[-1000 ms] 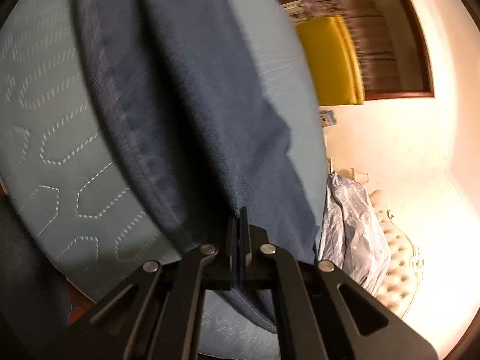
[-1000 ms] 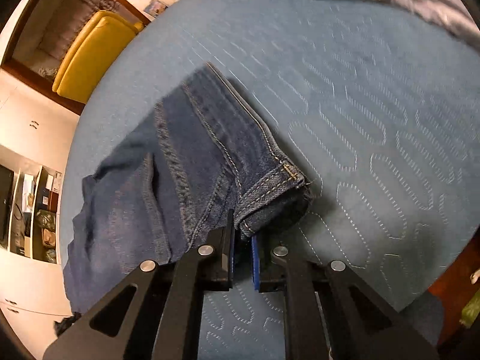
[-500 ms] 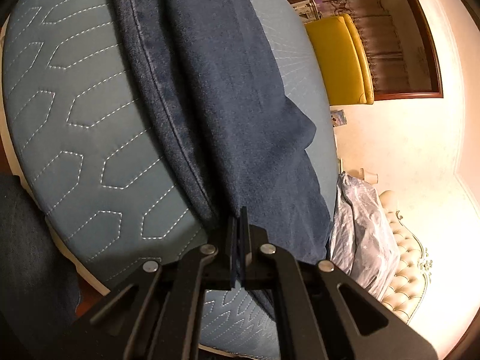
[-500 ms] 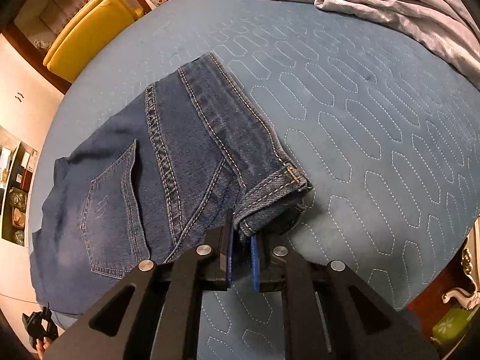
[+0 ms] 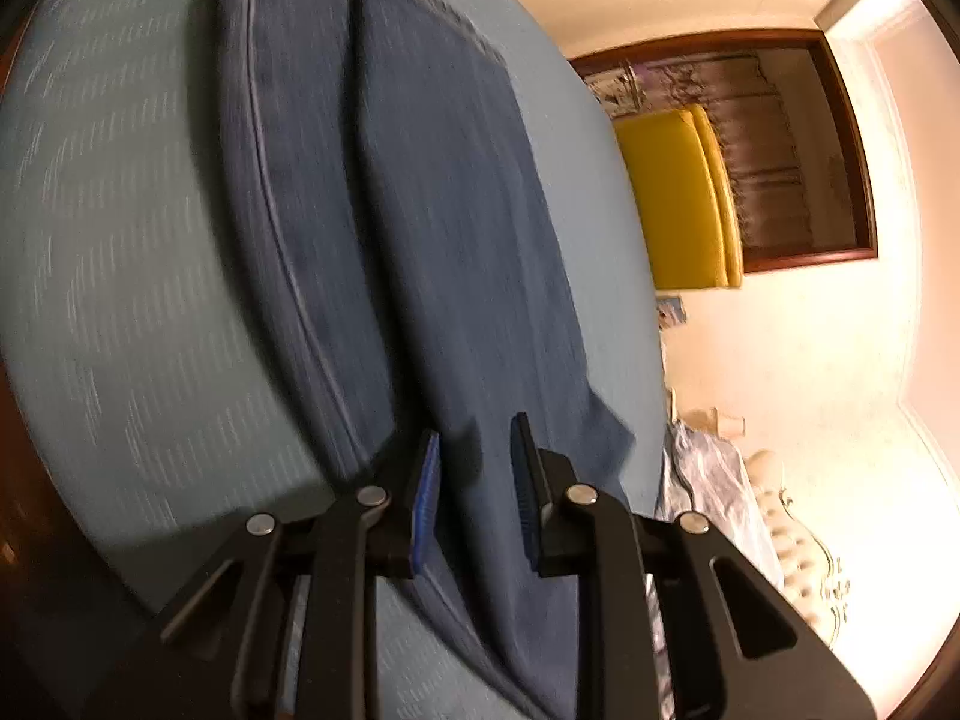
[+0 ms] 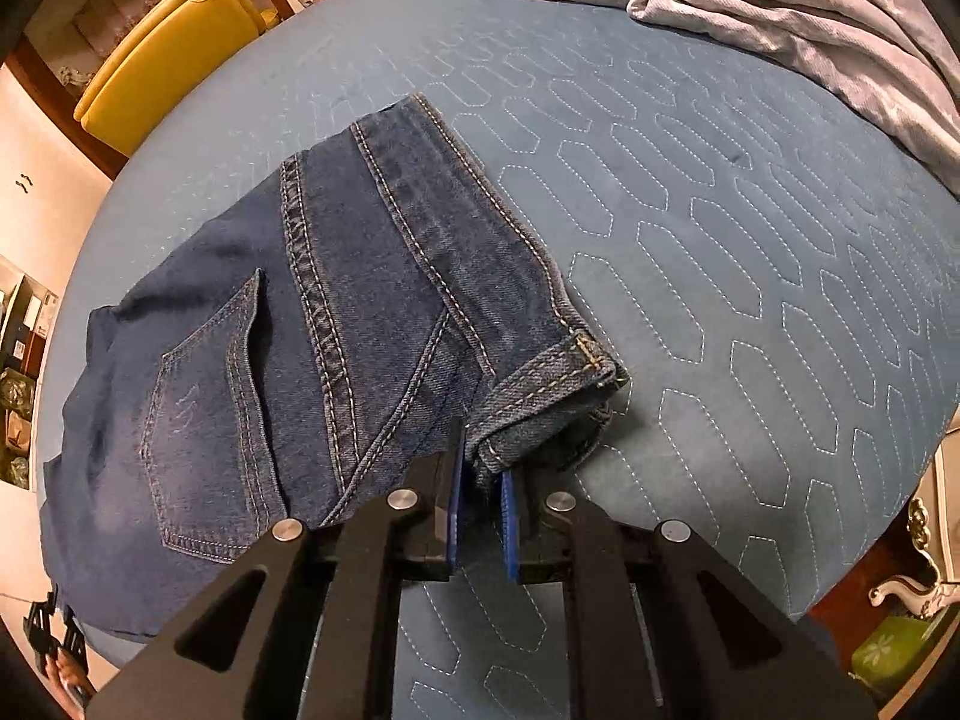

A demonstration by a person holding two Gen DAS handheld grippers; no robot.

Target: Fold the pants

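**Two grippers, one pair of dark blue denim pants on the quilted teal bed cover**

Left black two-finger gripper (image 5: 474, 480): jaws spread wide over the leg fabric, gripping nothing. Right black two-finger gripper (image 6: 480, 492): narrow gap, waistband corner tucked between the blue pads (real pinch or not, can't tell). Dark blue denim pants (image 6: 312, 324) lying flat on the quilted teal bed cover (image 6: 750, 276), back pocket up. Crumpled grey star-print blanket (image 6: 780, 6) well apart, yellow upholstered chair (image 6: 168, 48) beyond the bed.

right gripper (image 6: 480, 504) sits at the waistband corner of the jeans (image 6: 312, 324), jaws slightly parted around the denim. jeans lie on the blue quilted bedcover (image 6: 750, 276), grey blanket (image 6: 780, 6) behind.
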